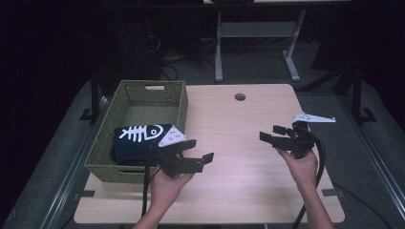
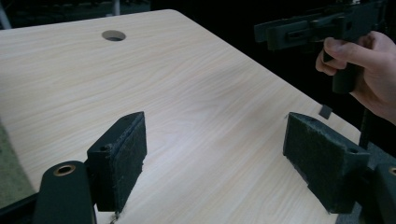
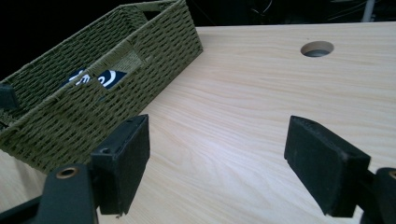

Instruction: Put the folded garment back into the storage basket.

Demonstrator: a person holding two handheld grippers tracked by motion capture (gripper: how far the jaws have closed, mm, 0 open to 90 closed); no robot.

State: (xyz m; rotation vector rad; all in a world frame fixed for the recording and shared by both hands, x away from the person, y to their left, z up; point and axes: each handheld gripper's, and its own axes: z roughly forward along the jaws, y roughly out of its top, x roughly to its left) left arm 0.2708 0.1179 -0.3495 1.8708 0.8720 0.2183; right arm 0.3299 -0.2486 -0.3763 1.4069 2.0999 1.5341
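A green woven basket (image 1: 143,98) stands on the left part of the light wood table (image 1: 229,124). Inside it lies a folded dark garment (image 1: 138,140) with a white fish-skeleton print, also glimpsed through the basket's handle slot as a dark garment (image 3: 100,78). My left gripper (image 1: 198,152) hovers open just right of the basket's near corner, nothing between its pads (image 2: 119,158). My right gripper (image 1: 271,133) is held open over the table's right side, its pads (image 3: 126,158) empty. In the left gripper view the right gripper (image 2: 299,30) and its hand appear at the upper right.
A round cable hole (image 1: 239,97) sits near the table's far edge, also seen as the hole (image 3: 317,48). Beyond the table stand a desk frame (image 1: 258,43) and dark floor. The basket (image 3: 93,93) rises left of the right gripper.
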